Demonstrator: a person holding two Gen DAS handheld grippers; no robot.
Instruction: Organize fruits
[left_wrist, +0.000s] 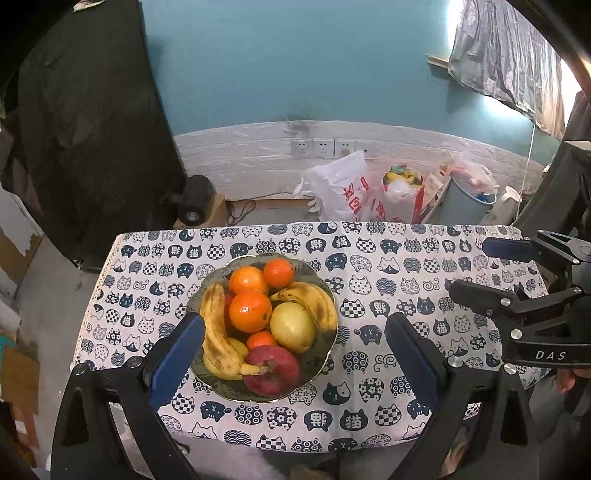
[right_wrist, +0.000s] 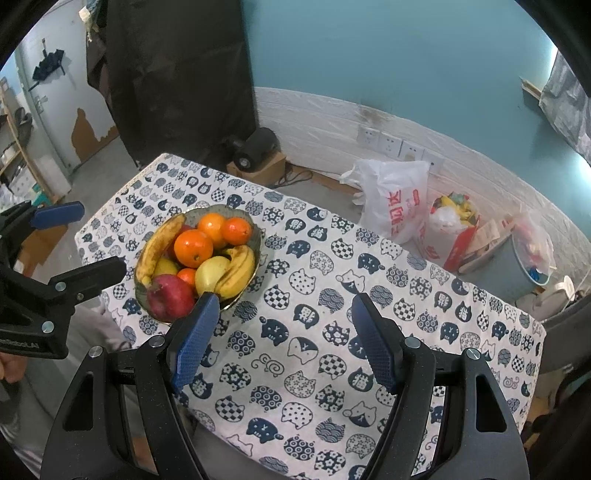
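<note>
A glass bowl (left_wrist: 321, 369) on the cat-print tablecloth (left_wrist: 388, 280) holds several oranges (left_wrist: 249, 311), two bananas (left_wrist: 216, 332), a yellow pear (left_wrist: 292, 326) and a red apple (left_wrist: 273, 371). My left gripper (left_wrist: 291, 354) is open and empty, held above the bowl's near side. My right gripper (right_wrist: 284, 339) is open and empty, above the cloth to the right of the bowl (right_wrist: 255, 240). The right gripper also shows at the right edge of the left wrist view (left_wrist: 491, 266). The left gripper also shows at the left edge of the right wrist view (right_wrist: 88, 243).
Behind the table stand white plastic bags (left_wrist: 340, 188), a full bin (left_wrist: 469, 195) and a small black device on a box (left_wrist: 195, 203) by the wall. A dark curtain (left_wrist: 92, 122) hangs at the left. The table's edges are near on all sides.
</note>
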